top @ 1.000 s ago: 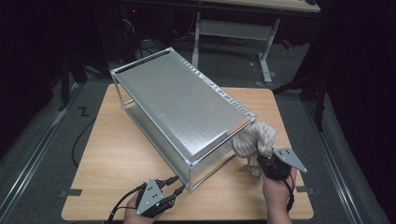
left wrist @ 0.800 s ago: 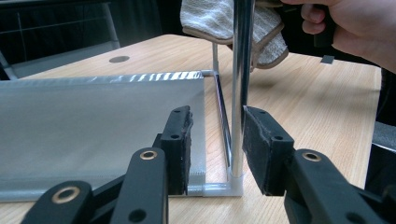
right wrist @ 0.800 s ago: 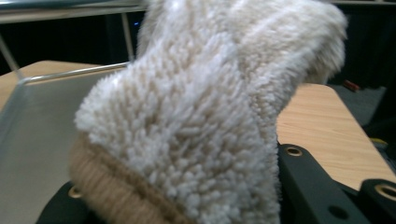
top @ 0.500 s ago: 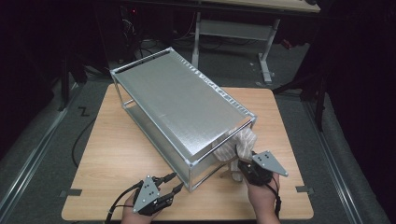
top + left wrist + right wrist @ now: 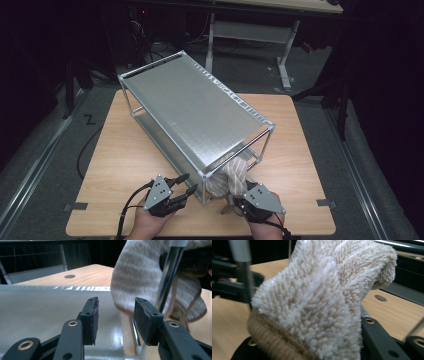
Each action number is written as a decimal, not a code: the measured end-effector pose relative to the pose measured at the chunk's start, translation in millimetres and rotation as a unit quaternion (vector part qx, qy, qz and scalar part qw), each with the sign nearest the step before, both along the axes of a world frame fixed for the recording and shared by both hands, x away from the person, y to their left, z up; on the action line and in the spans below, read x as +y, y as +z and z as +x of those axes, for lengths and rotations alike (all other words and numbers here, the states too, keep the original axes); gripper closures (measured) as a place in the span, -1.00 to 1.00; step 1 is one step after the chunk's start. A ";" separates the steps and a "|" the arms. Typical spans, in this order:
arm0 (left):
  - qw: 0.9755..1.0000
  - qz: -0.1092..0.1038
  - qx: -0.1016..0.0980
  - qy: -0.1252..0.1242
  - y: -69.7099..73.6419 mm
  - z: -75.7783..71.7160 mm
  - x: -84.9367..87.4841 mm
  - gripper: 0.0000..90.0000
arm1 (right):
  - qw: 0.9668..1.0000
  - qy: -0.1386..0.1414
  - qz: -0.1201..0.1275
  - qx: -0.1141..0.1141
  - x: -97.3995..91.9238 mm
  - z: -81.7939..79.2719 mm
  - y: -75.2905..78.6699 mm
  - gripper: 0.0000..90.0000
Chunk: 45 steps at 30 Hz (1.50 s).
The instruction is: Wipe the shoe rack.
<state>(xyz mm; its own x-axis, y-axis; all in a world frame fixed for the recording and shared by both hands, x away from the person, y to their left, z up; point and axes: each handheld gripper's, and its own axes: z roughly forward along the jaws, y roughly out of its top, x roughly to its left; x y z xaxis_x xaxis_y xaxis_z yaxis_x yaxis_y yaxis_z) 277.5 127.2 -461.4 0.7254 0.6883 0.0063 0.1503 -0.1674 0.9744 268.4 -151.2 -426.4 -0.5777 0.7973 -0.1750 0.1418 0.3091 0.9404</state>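
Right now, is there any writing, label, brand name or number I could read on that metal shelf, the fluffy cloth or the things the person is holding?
None: no readable word, number or brand stands on the metal shelf, the fluffy cloth, the left gripper, the right gripper or the table.
A dark mark shaped like "Z" lies on the floor left of the table; it may be tape rather than a letter.

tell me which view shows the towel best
The right gripper view: the beige towel sits close up between the right tongs, its looped pile and brown hem sharp. The high view shows it small, bunched at the metal rack's near end. The left gripper view shows it blurred behind a rack post.
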 end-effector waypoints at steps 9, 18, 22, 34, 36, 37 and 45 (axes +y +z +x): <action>1.000 0.003 -0.013 0.012 1.5 -1.1 2.0 0.24 | 0.999 0.019 -0.033 -0.013 16.2 -9.6 -3.2 0.54; 0.999 -0.001 -0.015 0.052 3.4 -6.8 16.7 0.24 | 0.998 0.037 -0.050 -0.022 27.3 -7.5 -2.3 0.54; 0.998 0.003 -0.017 0.059 3.1 -10.4 21.1 0.24 | 0.998 0.042 -0.047 -0.022 30.5 -5.4 -1.2 0.54; 0.998 0.011 -0.009 0.065 -0.5 -18.2 28.0 0.24 | 1.000 -0.011 0.002 -0.008 -4.9 27.7 11.2 0.53; 0.998 0.013 -0.009 0.067 -0.9 -19.6 29.9 0.24 | 1.000 -0.025 0.008 -0.005 -12.1 34.4 11.8 0.53; 0.998 0.012 -0.007 0.069 -1.0 -20.2 30.4 0.24 | 0.999 -0.034 0.011 -0.003 -15.9 38.9 12.0 0.53; 0.997 0.013 -0.004 0.077 -2.2 -26.5 38.4 0.24 | 0.997 -0.075 0.032 0.012 -39.2 66.2 11.0 0.54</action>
